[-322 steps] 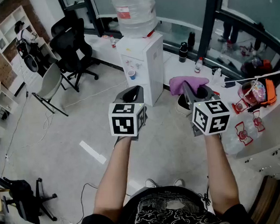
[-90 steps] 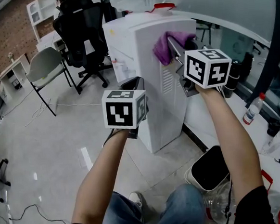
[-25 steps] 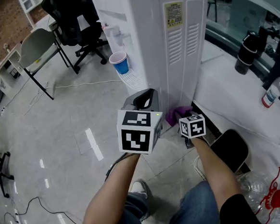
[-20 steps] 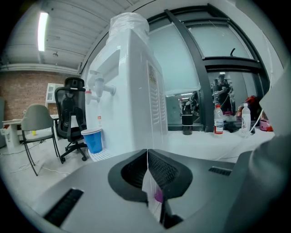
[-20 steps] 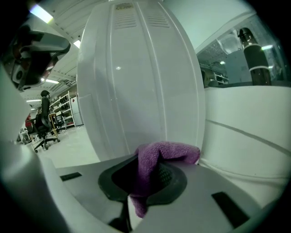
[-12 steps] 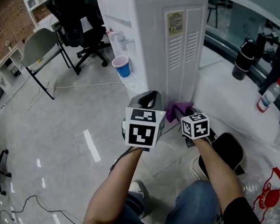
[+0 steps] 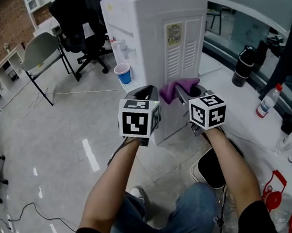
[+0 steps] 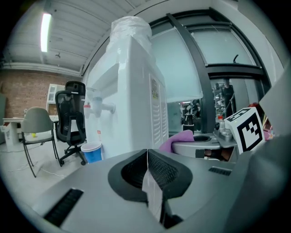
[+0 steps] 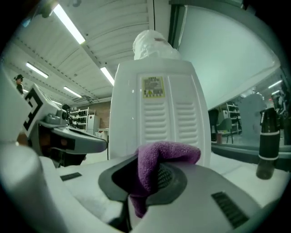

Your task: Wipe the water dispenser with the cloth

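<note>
Two grippers are in front of me, side by side at the white plastic water dispenser (image 7: 152,35). My right gripper (image 7: 181,91) is clamped on a purple fuzzy cloth (image 7: 176,86), which bunches up over the jaw tips. In the right gripper view that cloth (image 9: 160,158) sits directly before the dispenser's vented side panel (image 9: 154,119), below its yellow label. I cannot tell whether it touches the panel. My left gripper (image 7: 146,94) hangs just beside the right one, nearer the dispenser's front corner. Its jaws are pressed together with nothing between them, as the left gripper view (image 8: 147,155) shows plainly. A small blue cup (image 7: 123,73) stands on the drip tray under the taps. Behind the dispenser are a black mesh office chair (image 7: 78,28) and a grey folding chair (image 7: 37,50). A black bottle (image 7: 241,63) stands on the white ledge to the right.
</note>
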`<state>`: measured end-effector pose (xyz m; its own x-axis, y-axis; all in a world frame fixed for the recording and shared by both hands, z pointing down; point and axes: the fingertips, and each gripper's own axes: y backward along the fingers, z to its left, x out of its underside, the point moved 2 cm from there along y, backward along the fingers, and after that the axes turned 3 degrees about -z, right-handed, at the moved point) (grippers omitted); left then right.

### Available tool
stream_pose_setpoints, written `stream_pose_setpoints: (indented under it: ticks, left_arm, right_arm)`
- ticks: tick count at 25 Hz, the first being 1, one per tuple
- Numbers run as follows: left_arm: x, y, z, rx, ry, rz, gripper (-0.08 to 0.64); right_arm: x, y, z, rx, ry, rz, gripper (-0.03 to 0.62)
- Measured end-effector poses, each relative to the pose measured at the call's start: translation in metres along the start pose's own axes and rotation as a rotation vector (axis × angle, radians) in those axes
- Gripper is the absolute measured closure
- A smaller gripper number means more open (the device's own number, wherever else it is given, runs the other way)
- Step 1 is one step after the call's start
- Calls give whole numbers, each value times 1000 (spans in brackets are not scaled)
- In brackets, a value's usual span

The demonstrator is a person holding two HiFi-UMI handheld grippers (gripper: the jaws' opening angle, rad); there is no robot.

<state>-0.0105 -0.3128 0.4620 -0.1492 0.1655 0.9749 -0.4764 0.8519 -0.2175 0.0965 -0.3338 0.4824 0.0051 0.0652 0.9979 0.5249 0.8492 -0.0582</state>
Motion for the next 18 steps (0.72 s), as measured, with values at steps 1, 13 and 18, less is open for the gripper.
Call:
stream_pose_setpoints:
  ticks: [1,13,18]
  left_arm:
    - [-9,2,2,2,10,-12,532]
    - [-105,32,21,-23,-26,-133,532]
    - [-135,49,30,-18,2,-175,532]
  right_arm:
    - [-14,1,2,-5,10,-15,552]
    - [-183,15,36,-71,170,-209,552]
    - [-250,16,55,-99,185,-313,552]
